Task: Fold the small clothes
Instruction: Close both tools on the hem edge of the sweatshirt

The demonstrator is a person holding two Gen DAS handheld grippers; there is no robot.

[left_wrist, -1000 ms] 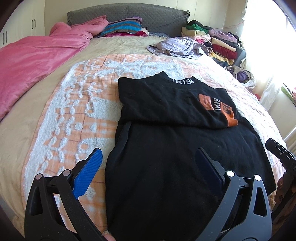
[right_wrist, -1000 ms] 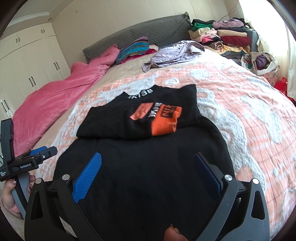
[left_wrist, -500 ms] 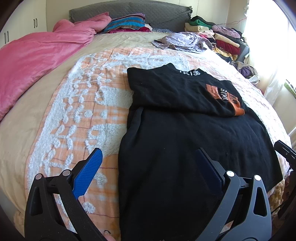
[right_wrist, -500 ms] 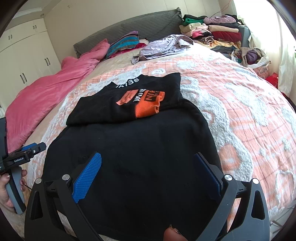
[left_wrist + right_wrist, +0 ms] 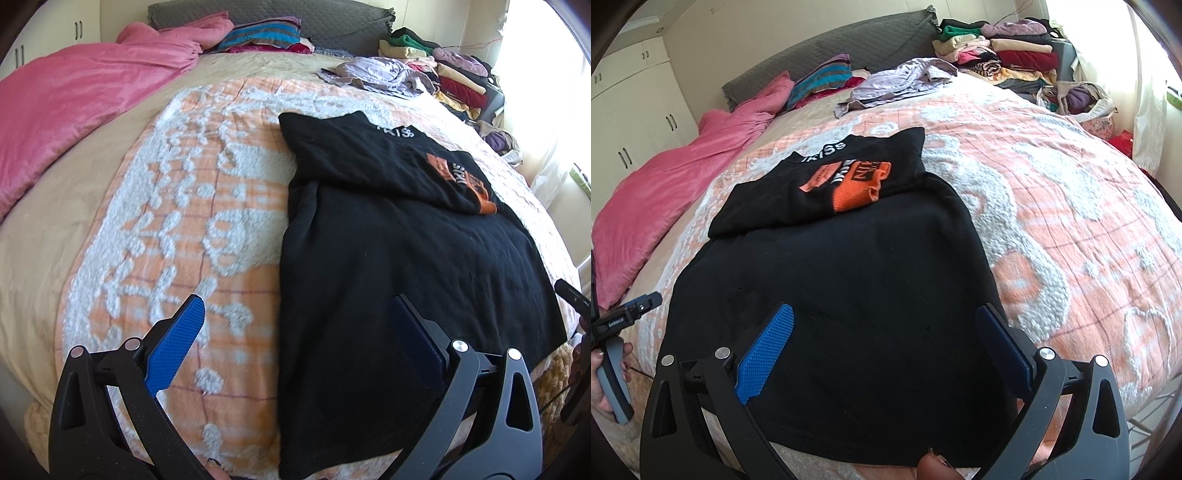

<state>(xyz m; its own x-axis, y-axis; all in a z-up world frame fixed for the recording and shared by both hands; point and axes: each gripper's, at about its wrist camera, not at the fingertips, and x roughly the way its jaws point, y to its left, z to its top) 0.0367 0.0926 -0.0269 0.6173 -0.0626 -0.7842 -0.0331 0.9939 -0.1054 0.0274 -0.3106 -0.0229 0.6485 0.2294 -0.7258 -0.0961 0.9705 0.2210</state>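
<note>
A black sweatshirt (image 5: 399, 258) (image 5: 842, 291) lies flat on the orange and white blanket, sleeves folded in over the chest, an orange cuff (image 5: 855, 192) on top, white letters at the collar. My left gripper (image 5: 295, 317) is open and empty above the garment's lower left edge. My right gripper (image 5: 884, 325) is open and empty above the hem, near its lower right side. The left gripper's handle shows in the right wrist view (image 5: 613, 354); the right gripper's tip shows in the left wrist view (image 5: 572, 299).
A pink duvet (image 5: 74, 96) covers the left of the bed. A lilac garment (image 5: 373, 75) lies near the headboard. Stacks of folded clothes (image 5: 1004, 55) and a basket (image 5: 1082, 99) stand at the far right. The bed's front edge is close below both grippers.
Both grippers have drawn back toward the bed's front edge and dropped lower. The left one has shifted left, off the garment's edge. Both stay open; the sweatshirt has not moved.
</note>
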